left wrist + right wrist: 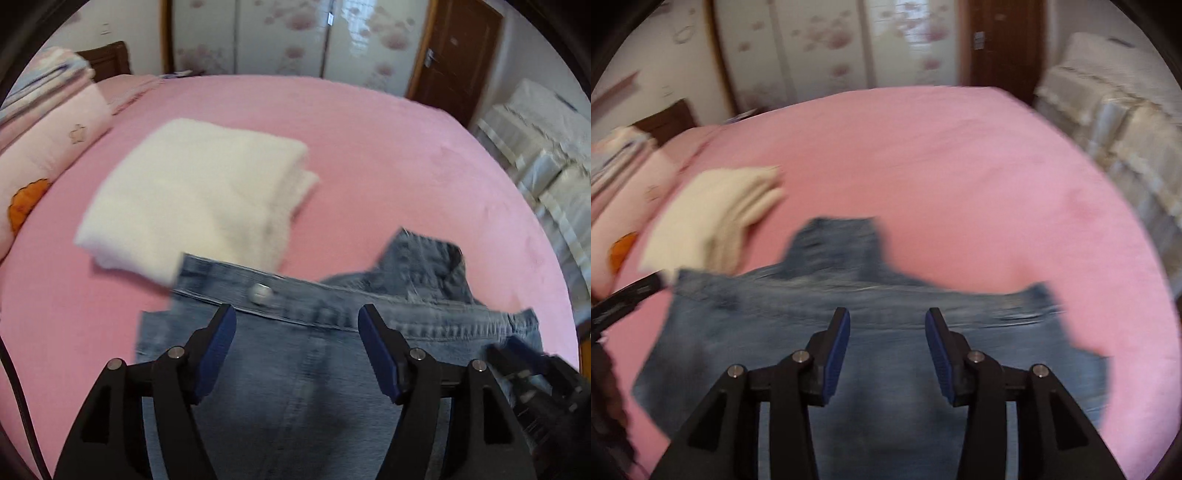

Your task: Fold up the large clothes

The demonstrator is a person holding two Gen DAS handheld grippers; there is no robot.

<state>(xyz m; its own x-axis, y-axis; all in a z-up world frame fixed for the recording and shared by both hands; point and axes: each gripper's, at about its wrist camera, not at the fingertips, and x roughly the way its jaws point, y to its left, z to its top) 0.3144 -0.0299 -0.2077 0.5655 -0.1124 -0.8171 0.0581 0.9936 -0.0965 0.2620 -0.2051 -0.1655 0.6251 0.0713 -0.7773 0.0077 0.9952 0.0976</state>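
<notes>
Denim jeans [295, 369], near bed [406, 147] edge: both tools [297, 347] [887, 347] held spread, empty; waistband corners best pinched evenly.

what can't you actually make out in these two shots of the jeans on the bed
- Jeans: the lower part is cut off by the bottom edge and hidden behind the left claw in the left wrist view; fold state unclear.
- Jeans waistband: smeared by motion blur in the right wrist view, so the button is lost there.
- Right claw: open, but contact with the denim is unclear.
- White folded garment: its type.
</notes>
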